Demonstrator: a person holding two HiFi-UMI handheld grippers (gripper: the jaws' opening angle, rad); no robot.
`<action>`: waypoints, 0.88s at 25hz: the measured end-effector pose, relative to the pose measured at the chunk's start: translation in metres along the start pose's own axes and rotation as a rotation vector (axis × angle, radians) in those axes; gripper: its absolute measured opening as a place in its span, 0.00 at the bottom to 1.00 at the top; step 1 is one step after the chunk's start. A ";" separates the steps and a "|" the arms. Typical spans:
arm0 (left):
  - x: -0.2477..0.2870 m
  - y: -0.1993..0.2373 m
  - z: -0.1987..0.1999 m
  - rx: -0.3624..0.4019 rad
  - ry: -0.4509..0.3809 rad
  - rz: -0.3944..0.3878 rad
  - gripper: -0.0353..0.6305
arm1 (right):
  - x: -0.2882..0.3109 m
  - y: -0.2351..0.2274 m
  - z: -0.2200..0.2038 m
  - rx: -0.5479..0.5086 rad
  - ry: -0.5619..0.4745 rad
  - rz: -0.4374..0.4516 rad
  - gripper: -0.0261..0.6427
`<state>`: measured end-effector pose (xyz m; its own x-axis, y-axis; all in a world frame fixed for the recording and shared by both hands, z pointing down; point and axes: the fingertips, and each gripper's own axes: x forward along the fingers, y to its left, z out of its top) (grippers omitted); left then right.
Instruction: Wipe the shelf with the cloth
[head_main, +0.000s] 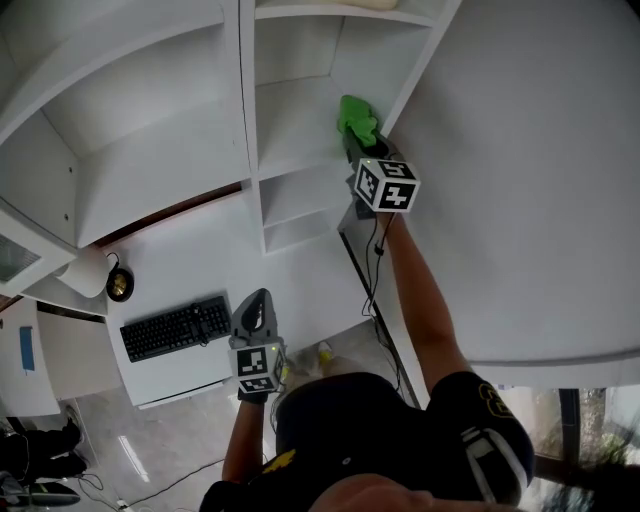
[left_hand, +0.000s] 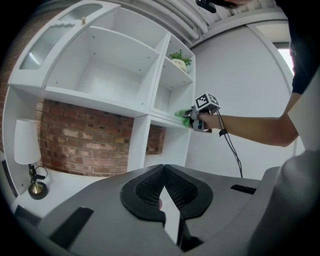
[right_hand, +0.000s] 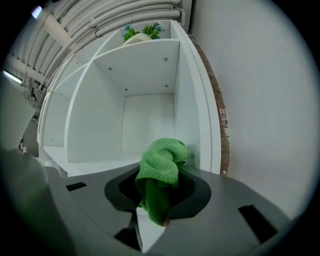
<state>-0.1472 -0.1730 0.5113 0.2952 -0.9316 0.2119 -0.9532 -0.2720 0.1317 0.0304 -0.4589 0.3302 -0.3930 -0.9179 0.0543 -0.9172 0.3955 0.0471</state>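
The right gripper (right_hand: 157, 202) has its fingers pinched on the green cloth (head_main: 357, 118), at 12 o'clock by the shelf (head_main: 300, 130), the left gripper (left_hand: 167, 192) is closed on nothing, and hard rubbing might tug the cloth loose.

R gripper (head_main: 362, 148) holds green cloth (head_main: 356, 118) on white shelf (head_main: 300, 130), by its R wall. L gripper (head_main: 258, 298) hangs low over desk (head_main: 300, 285), just beside black keyboard (head_main: 175, 329). Lamp (head_main: 92, 273) at desk's far L.
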 end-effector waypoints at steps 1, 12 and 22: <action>-0.002 0.001 -0.002 -0.007 0.001 -0.007 0.08 | 0.001 0.001 0.000 -0.004 0.006 0.002 0.18; -0.017 -0.040 0.014 0.094 -0.038 -0.073 0.08 | -0.068 0.009 -0.009 0.032 -0.015 0.060 0.18; -0.069 -0.130 0.072 0.230 -0.188 0.014 0.08 | -0.206 0.045 -0.030 -0.016 -0.090 0.246 0.19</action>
<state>-0.0483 -0.0907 0.4095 0.2855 -0.9580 0.0262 -0.9530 -0.2867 -0.0976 0.0718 -0.2513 0.3512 -0.6092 -0.7927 -0.0227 -0.7923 0.6072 0.0590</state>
